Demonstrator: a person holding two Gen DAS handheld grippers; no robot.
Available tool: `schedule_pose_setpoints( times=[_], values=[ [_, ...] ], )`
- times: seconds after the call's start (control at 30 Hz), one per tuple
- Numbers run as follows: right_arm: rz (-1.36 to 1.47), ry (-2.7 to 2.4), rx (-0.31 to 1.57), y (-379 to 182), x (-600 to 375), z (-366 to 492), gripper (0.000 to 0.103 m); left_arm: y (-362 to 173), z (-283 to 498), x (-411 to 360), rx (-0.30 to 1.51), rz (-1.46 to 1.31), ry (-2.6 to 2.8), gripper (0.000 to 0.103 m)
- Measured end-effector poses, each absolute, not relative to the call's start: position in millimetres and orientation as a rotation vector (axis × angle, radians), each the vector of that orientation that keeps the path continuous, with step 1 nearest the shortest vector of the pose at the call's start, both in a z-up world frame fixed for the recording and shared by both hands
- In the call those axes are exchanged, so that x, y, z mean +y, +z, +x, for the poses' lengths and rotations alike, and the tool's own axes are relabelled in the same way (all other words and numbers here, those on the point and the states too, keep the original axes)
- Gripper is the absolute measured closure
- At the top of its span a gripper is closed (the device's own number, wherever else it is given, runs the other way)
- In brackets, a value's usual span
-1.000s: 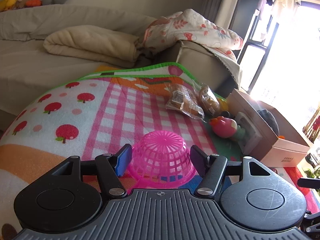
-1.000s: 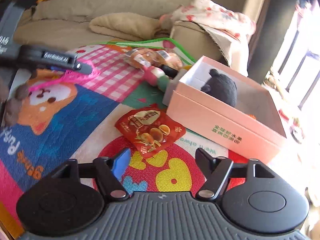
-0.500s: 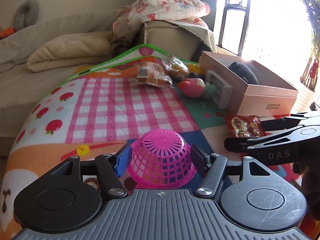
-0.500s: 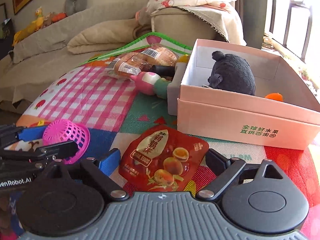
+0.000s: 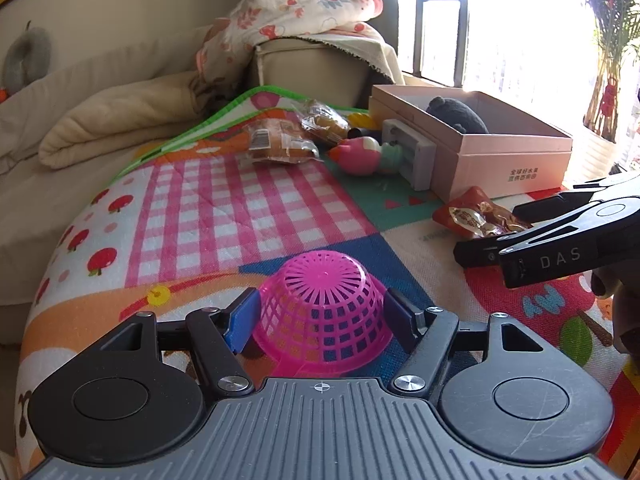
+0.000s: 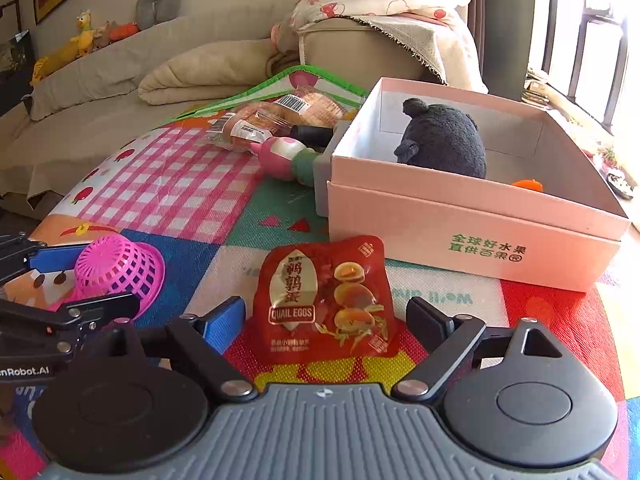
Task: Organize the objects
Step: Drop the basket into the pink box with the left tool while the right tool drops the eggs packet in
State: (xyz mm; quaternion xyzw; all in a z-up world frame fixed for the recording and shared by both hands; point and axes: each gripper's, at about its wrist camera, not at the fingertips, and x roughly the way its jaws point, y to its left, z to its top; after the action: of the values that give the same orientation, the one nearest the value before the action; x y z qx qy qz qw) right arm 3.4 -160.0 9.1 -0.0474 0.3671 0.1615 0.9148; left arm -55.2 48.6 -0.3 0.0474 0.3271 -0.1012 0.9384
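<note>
A pink mesh basket (image 5: 322, 312) lies upside down on the play mat between the fingers of my left gripper (image 5: 320, 318); the pads sit at its sides, and it also shows in the right wrist view (image 6: 120, 270). My right gripper (image 6: 326, 320) is open around a red quail-egg packet (image 6: 324, 300), which lies flat on the mat, also seen from the left (image 5: 478, 214). A pink cardboard box (image 6: 472, 236) holding a dark plush toy (image 6: 442, 138) and an orange object (image 6: 528, 185) stands just beyond the packet.
Bagged bread (image 5: 280, 144), a pink-and-green toy (image 5: 364, 154) and a grey block (image 5: 412, 158) lie left of the box. A sofa with a beige blanket (image 5: 112, 124) borders the mat. A window and a plant (image 5: 608, 40) stand at the right.
Both wrist views have swung toward the box. The right gripper has come down around the quail-egg packet. The left gripper still has the basket between its fingers.
</note>
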Motion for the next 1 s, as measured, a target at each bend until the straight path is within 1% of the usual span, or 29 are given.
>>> schedule_pose_setpoints(
  times=[0.03,0.1,0.23,0.37,0.47,0.53,0.63,0.73,0.83,0.9,1.0],
  values=[
    [-0.119,0.331,0.754,9,-156,4,0.022,0,-56,49,0.665,0.099,-0.208,0.03],
    [-0.159,0.348,0.742,13,-149,-1,0.03,-1,-58,48,0.656,0.11,-0.209,0.03],
    [-0.205,0.373,0.702,26,-153,-29,0.03,2,-62,46,0.662,0.124,-0.216,0.033],
    [-0.181,0.361,0.643,46,-181,-67,0.03,17,-67,43,0.692,0.063,-0.296,0.034],
    [-0.207,0.285,0.543,62,-207,-97,0.03,57,-67,28,0.618,0.025,-0.378,0.034],
    [-0.222,0.229,0.475,72,-221,-110,0.03,93,-56,12,0.543,-0.016,-0.422,0.034],
    [-0.194,0.188,0.397,86,-239,-122,0.03,142,-26,-14,0.466,-0.123,-0.472,0.034],
    [-0.136,0.168,0.352,91,-256,-123,0.03,169,19,-45,0.426,-0.269,-0.499,0.033],
    [-0.105,0.131,0.345,86,-268,-116,0.03,167,65,-79,0.456,-0.389,-0.542,0.033],
    [-0.088,0.113,0.361,79,-276,-111,0.03,151,94,-107,0.511,-0.445,-0.555,0.033],
    [-0.072,0.084,0.384,69,-286,-101,0.03,119,123,-145,0.537,-0.418,-0.506,0.033]
  ],
)
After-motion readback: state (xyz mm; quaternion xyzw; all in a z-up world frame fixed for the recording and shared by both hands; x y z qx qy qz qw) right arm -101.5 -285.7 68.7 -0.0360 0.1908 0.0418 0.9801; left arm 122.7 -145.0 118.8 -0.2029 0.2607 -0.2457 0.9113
